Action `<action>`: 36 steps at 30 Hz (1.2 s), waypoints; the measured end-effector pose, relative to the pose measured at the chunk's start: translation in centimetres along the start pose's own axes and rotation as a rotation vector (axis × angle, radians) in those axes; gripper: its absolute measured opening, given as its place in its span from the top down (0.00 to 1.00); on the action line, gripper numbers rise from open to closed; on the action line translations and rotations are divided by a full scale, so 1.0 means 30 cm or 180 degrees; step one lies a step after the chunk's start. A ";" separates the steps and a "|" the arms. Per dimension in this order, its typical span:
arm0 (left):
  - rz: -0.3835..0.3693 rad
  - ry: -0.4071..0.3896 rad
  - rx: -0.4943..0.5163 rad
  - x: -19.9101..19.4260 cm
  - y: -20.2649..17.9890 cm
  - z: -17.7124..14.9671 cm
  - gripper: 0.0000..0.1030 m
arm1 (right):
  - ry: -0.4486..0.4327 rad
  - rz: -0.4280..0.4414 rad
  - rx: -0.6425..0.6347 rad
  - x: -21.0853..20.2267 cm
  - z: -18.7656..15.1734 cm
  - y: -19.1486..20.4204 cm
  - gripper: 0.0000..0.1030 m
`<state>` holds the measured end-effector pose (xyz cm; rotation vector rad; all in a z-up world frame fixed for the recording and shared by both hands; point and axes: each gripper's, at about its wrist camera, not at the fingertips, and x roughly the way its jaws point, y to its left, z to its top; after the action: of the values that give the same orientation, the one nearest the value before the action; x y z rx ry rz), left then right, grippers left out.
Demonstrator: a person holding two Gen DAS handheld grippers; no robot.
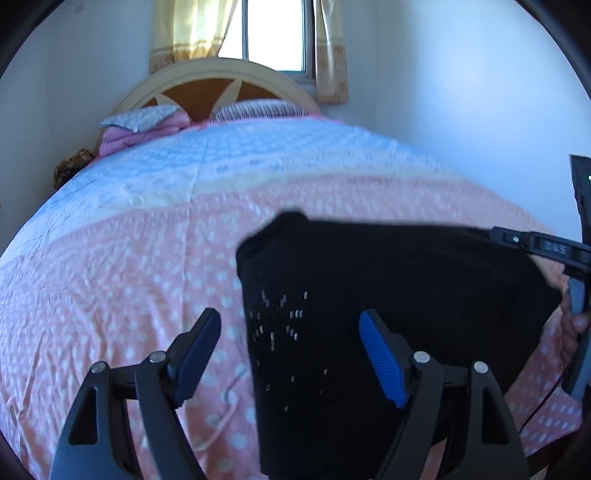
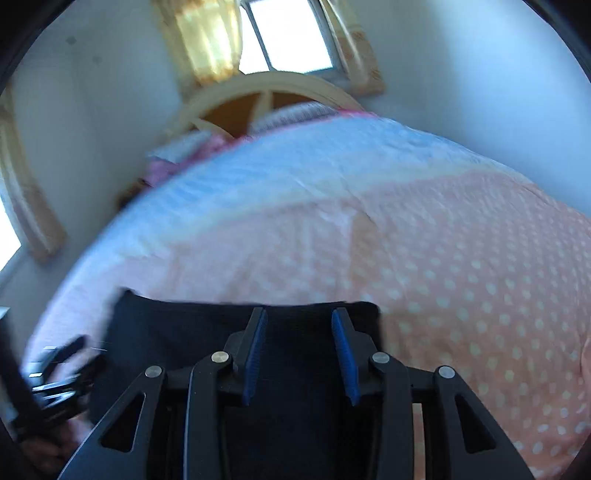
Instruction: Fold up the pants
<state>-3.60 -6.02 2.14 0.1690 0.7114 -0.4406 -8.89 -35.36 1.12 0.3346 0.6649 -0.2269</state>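
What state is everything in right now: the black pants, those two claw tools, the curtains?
Pants: folded, lying flat on the bedspread.
Left gripper: jaws wide open, holding nothing.
Right gripper: jaws partly open, above the pants, not gripping.
Curtains: drawn aside.

Pants (image 1: 388, 295) lie on the bed (image 1: 147, 258) (near edge); pillows (image 1: 255, 109) against the headboard (image 1: 207, 92).

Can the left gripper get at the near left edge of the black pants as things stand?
Probably yes: the left gripper stands open right over the pants, nothing lies between them, and the right gripper is off to the other side.
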 end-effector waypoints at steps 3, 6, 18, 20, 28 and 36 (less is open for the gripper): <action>-0.0028 0.0077 -0.0158 0.027 0.014 -0.035 0.18 | -0.0093 0.0138 0.0242 0.064 -0.048 -0.081 0.57; -0.0024 0.0122 -0.0322 0.022 0.044 -0.025 0.08 | -0.0203 0.0311 0.0363 0.025 -0.036 -0.099 0.55; 0.0164 0.0272 -0.0307 0.020 0.031 -0.003 0.03 | -0.0499 0.0270 0.0548 -0.137 -0.063 -0.097 0.49; 0.0161 0.0312 -0.0373 0.025 0.040 -0.002 0.02 | -0.0372 0.0325 0.0635 -0.120 -0.097 -0.111 0.49; 0.0120 0.0410 -0.0428 0.001 0.037 -0.004 0.02 | -0.0242 0.0462 0.0846 -0.090 -0.112 -0.145 0.47; 0.0131 0.0385 -0.0415 -0.031 0.038 0.000 0.02 | -0.0311 0.0543 0.0906 -0.115 -0.108 -0.158 0.40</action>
<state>-3.72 -4.69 2.76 0.0878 0.8514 -0.3454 -14.83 -38.18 -0.18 0.6464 0.5042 -0.1736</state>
